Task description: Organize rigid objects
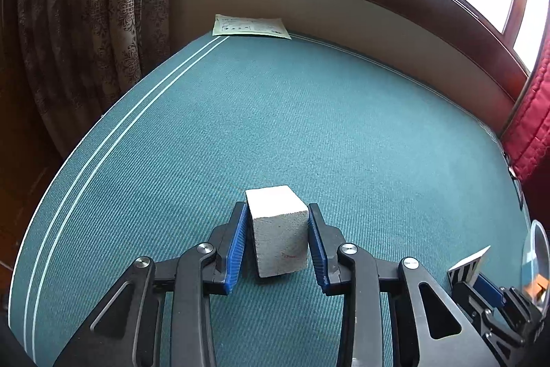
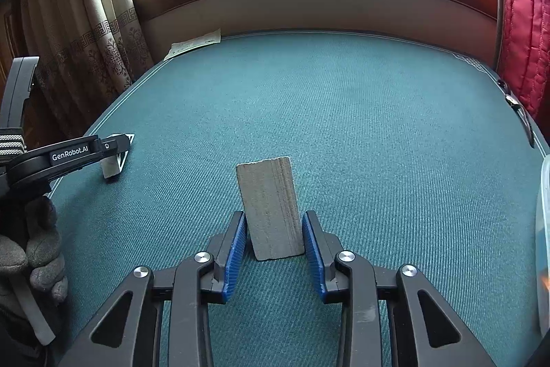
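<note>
Two grey blocks, one [image 1: 278, 231] clamped in the left gripper [image 1: 277, 212], another [image 2: 271, 212] (taller) clamped in the right gripper [image 2: 274, 219], above one teal tablecloth [image 2: 343, 112].

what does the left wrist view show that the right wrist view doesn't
Only the left wrist view shows a pale grey stone cube-like block between the left tongs. Only the right wrist view shows a taller grey stone slab between the right tongs, plus a grey-gloved hand holding the other tool. Both show the teal woven tablecloth, the printed paper sheet, the patterned beige curtain and the red quilted fabric.
</note>
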The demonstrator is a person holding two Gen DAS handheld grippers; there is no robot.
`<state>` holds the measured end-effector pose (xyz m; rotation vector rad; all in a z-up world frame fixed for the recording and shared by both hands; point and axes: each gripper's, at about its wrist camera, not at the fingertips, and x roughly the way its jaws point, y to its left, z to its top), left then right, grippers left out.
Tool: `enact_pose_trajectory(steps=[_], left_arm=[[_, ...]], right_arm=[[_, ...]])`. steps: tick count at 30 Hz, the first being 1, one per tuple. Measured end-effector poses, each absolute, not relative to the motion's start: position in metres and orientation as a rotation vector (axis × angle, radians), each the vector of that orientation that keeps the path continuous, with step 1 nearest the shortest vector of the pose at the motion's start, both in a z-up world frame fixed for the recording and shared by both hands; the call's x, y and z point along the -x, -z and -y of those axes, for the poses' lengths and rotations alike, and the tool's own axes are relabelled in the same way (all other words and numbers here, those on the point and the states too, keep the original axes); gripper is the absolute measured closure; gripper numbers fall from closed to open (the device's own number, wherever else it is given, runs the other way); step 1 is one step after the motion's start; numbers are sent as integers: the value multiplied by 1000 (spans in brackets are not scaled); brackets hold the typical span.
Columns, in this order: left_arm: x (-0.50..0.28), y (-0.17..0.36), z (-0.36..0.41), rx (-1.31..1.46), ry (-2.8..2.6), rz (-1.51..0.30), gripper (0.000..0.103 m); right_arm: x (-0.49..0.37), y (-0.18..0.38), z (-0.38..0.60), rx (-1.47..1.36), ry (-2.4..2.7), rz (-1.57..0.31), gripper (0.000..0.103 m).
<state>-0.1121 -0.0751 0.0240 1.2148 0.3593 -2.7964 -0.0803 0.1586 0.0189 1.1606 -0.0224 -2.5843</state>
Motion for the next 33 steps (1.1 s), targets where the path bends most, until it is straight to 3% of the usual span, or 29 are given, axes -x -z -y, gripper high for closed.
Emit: enact_pose_trajectory(steps=[21, 33], left_arm=[[77, -24, 37, -1279, 2903, -304, 68], [67, -21, 26, -1298, 2923, -285, 68]], right_arm=[[58, -40, -186, -1121, 2676, 149, 72], [53, -33, -183, -1126, 2693, 108, 71]])
